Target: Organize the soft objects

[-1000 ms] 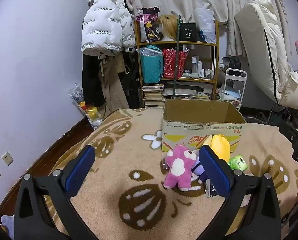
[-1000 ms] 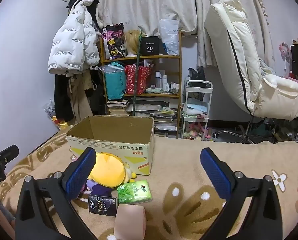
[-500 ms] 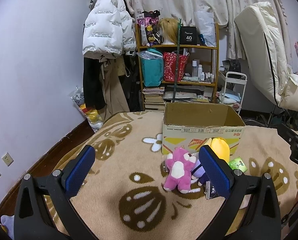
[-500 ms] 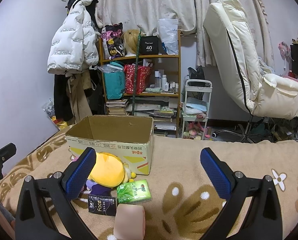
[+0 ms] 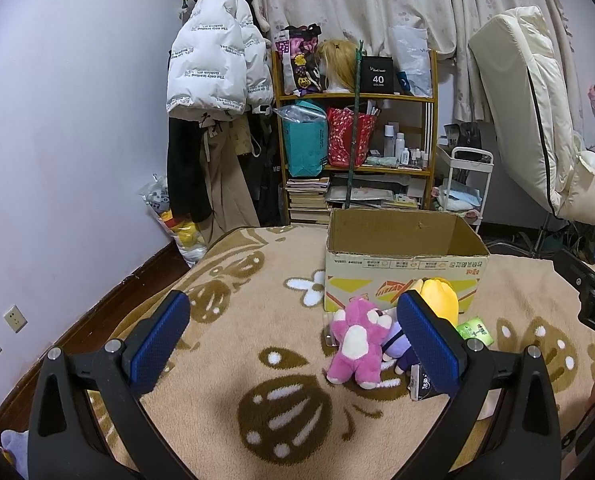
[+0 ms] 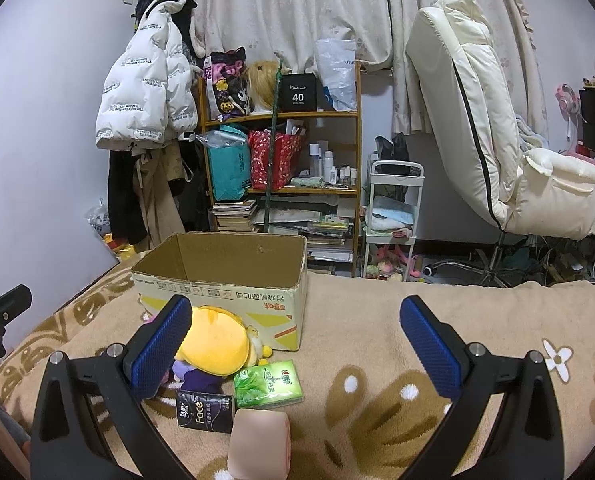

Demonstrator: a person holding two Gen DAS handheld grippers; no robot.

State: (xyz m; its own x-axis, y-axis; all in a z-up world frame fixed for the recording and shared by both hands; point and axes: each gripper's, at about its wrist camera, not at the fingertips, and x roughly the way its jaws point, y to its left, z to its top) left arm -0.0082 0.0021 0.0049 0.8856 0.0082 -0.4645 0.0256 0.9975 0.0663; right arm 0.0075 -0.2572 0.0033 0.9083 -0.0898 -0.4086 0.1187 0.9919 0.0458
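An open cardboard box (image 5: 405,264) (image 6: 225,280) stands on the beige patterned blanket (image 5: 257,320). In front of it lie a pink plush (image 5: 357,340), a yellow and purple plush (image 6: 215,344) (image 5: 441,296), a green tissue pack (image 6: 269,384) (image 5: 475,328), a black tissue pack (image 6: 205,410) and a pink soft block (image 6: 259,446). My left gripper (image 5: 293,344) is open and empty, hovering left of the pink plush. My right gripper (image 6: 293,348) is open and empty above the tissue packs.
A wooden shelf (image 6: 285,160) with bags, books and bottles stands behind the box. A white jacket (image 5: 213,68) hangs at the left wall. A white cart (image 6: 393,216) and a cream recliner chair (image 6: 497,140) stand to the right.
Both grippers have lifted or tilted slightly; the scene sits a little lower in view. Nothing was grasped or moved.
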